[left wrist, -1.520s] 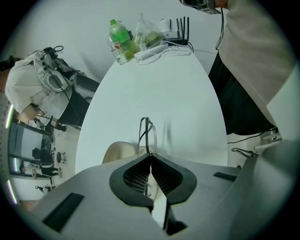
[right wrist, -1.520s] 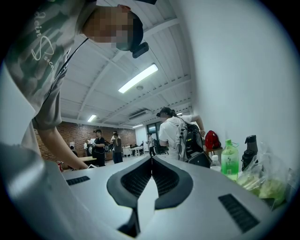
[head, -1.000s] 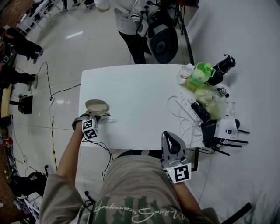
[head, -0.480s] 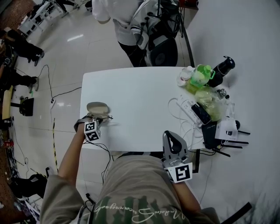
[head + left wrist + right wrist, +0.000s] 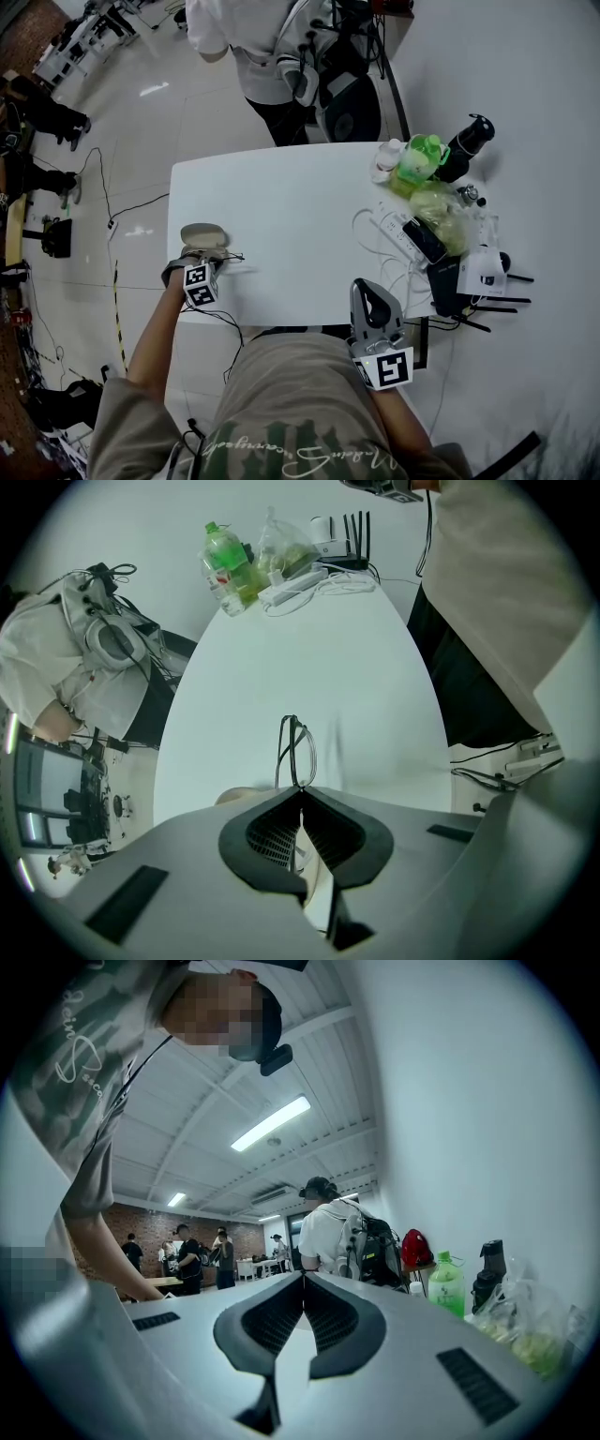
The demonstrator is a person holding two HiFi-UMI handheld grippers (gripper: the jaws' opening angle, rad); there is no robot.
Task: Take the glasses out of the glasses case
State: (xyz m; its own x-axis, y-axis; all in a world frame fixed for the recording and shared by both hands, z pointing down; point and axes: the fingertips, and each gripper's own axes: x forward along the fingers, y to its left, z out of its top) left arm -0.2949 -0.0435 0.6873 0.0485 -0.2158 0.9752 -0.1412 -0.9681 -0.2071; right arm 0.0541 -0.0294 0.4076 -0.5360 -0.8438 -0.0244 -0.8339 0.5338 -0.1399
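Observation:
A beige glasses case (image 5: 204,234) lies near the left front corner of the white table (image 5: 291,206). Just right of it is my left gripper (image 5: 216,259), shut on a pair of thin dark-framed glasses (image 5: 230,255). In the left gripper view the glasses (image 5: 294,752) stick out folded from the closed tips of that gripper (image 5: 300,787), over the tabletop, and a beige bit of the case (image 5: 236,797) shows at the left. My right gripper (image 5: 367,292) is shut on nothing at the table's front edge, and its jaws meet in the right gripper view (image 5: 302,1279).
Clutter fills the table's right end: a green bottle (image 5: 415,159), a black bottle (image 5: 466,145), a plastic bag (image 5: 441,206), a power strip (image 5: 398,230) with white cables, and a router (image 5: 483,277). A person with a backpack (image 5: 272,47) stands at the far side.
The left gripper stays beside the case with the glasses in it. The right gripper has not moved. The person at the far side has shifted a little.

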